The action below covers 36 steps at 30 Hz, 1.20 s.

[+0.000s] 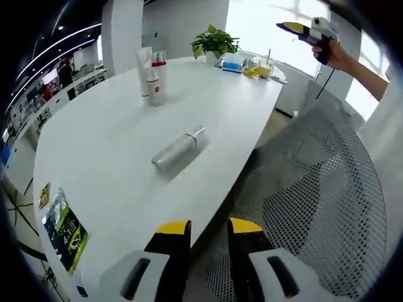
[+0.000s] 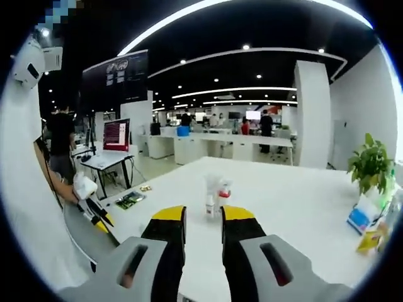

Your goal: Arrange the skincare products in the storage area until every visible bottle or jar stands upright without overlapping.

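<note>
Nearest the lens in the left gripper view stand the left tongs, yellow-tipped, jaws apart with a narrow gap and nothing between them, poised over the near edge of the white worktop and the mesh chair back beside it.

Task items: one silver bottle lies on its side near the middle of the worktop, well apart from the rest. Farther back a small group stands upright: a white tube and a red-capped bottle, close together; whether they touch cannot be told. The same group appears in the right gripper view just beyond the right tongs, which are likewise slightly apart and empty.

The right tongs also show in the left gripper view, held high in a person's hand, well clear of the worktop.

Other items: a potted plant and assorted clutter at the far end; a printed packet at the near corner.

Assessment: the job is unfinished, since the silver bottle is not upright. The step in hand appears to be the approach to it. The next move calls for bringing one pair of tongs down across the bottle's body, closing firmly, and tipping it onto its base clear of the standing group. Being round, it may roll under a glancing touch.
</note>
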{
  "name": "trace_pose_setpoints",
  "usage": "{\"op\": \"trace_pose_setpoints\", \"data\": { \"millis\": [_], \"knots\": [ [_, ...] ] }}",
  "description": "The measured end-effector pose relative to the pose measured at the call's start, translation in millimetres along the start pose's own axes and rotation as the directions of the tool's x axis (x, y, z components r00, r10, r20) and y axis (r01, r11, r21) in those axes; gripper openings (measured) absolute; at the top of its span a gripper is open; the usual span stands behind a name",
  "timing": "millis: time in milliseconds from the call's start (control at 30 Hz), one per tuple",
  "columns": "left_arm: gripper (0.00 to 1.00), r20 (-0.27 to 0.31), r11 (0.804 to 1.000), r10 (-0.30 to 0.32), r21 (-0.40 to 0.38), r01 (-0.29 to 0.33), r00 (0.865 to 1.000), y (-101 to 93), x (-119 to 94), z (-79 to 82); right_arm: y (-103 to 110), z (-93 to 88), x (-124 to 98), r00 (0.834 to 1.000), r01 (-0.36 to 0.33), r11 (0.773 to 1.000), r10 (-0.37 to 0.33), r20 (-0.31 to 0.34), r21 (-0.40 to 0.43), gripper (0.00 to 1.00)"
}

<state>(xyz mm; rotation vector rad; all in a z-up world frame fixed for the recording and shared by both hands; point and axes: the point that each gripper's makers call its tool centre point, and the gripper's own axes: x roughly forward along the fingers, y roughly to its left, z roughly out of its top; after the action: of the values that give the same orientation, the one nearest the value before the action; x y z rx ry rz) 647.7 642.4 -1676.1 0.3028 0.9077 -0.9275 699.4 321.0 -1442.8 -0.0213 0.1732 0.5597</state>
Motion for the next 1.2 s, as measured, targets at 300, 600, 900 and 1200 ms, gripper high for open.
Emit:
{"op": "trace_pose_setpoints", "data": {
  "millis": [300,600,900,1200],
  "knots": [
    [0.28,0.045,1.000,0.003,-0.032,-0.002,0.999,7.5,4,22.2,26,-7.9,25,0.999,-0.031,0.998,0.030,0.021,0.058,0.20],
    [0.36,0.077,0.990,0.042,0.132,-0.052,0.996,30.9,24,66.2,41,-15.8,40,0.999,-0.037,0.993,0.033,0.034,0.116,0.23],
    [0.38,0.032,0.958,0.015,0.284,-0.024,0.999,33.4,57,94.4,46,-24.5,42,0.999,-0.031,0.987,0.024,0.044,0.161,0.23],
    [0.55,-0.078,0.934,0.010,0.357,0.018,0.997,35.9,90,91.8,48,-32.6,42,0.999,-0.013,0.983,0.006,0.042,0.183,0.23]
  ]
}}
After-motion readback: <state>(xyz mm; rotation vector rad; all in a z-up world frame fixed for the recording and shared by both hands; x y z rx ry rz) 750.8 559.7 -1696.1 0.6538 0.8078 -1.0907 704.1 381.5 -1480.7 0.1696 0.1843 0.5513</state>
